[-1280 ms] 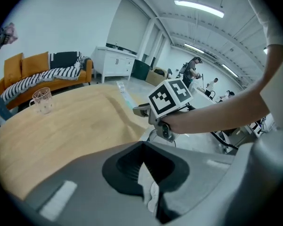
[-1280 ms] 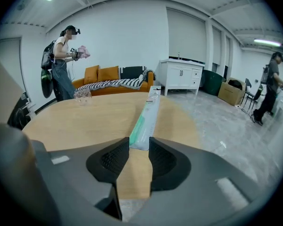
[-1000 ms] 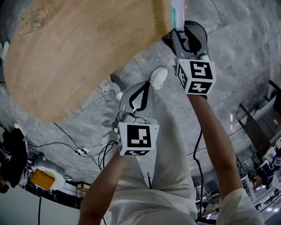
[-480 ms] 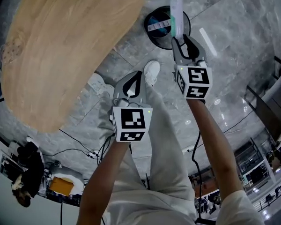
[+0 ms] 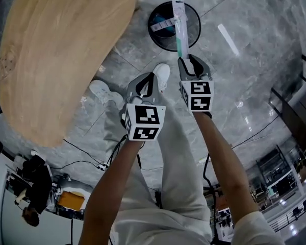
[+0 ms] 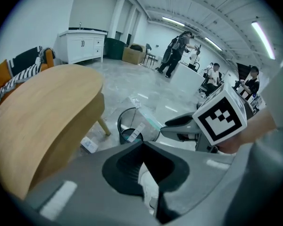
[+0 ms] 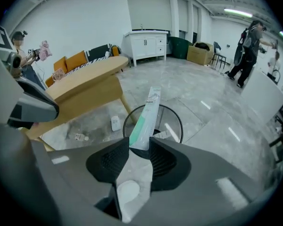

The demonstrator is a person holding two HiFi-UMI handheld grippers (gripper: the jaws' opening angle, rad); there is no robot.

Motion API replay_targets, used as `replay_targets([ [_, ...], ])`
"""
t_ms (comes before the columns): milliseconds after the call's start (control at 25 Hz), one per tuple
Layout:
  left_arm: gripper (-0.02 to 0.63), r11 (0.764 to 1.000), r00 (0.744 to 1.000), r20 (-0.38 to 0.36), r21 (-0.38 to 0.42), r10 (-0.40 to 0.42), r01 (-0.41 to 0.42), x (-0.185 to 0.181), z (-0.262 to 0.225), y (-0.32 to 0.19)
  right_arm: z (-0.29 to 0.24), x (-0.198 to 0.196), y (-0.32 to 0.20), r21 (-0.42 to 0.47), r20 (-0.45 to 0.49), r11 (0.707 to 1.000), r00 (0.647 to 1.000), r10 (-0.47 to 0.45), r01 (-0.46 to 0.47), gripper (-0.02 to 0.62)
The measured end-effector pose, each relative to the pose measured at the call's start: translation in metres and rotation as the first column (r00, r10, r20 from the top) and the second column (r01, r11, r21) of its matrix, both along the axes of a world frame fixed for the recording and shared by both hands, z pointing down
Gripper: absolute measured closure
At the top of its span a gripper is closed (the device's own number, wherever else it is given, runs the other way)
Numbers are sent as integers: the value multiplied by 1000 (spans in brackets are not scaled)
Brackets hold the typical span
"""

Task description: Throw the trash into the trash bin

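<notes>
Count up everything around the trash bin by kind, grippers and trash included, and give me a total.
Grippers: 2, the left gripper and right gripper
Trash bin: 1
Wooden table: 1
Long packet in the right jaws: 1
Strip in the bin: 1
Small floor scraps: 2
Total: 8

Of the trash bin [image 5: 163, 41], the rim is being partly covered by the long package [image 5: 179, 27]. Print on the strip [image 5: 162, 24] inside is being left too small to read. The package's lower end is being hidden between the jaws of the right gripper [image 5: 188, 61]. Left of the bin, the table [image 5: 56, 50] is being cut off by the head view's top and left edges. Floor items [image 7: 115, 123] left of the bin are being shown too small to name. In the left gripper view, the bin's near side is being hidden behind the left gripper [image 6: 142, 145].
</notes>
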State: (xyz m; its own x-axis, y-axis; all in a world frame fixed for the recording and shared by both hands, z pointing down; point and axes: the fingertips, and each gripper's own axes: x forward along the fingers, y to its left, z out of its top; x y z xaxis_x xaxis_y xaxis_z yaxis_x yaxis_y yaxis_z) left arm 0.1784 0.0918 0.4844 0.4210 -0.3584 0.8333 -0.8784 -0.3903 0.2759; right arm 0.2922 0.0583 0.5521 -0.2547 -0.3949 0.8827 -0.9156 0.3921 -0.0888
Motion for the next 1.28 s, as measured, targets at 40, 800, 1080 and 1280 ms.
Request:
replay_targets([
  [40, 606, 1000, 1000, -4, -9, 2, -2, 3, 5, 0, 8, 2, 5, -21, -2, 1000, 1000, -5, 5, 439],
  [800, 606, 999, 999, -9, -15, -49, 48, -6, 8, -6, 39, -13, -17, -78, 9, 990, 993, -116, 116, 365],
  [1080, 606, 998, 999, -24, 38, -41, 42, -5, -58, -19, -49, -30, -23, 19, 73, 996, 994, -85, 83, 573],
  [1280, 606, 993, 998, -21, 107, -51, 53, -32, -114, -28, -116, -62, -32, 85, 164, 995, 984, -69, 56, 574],
])
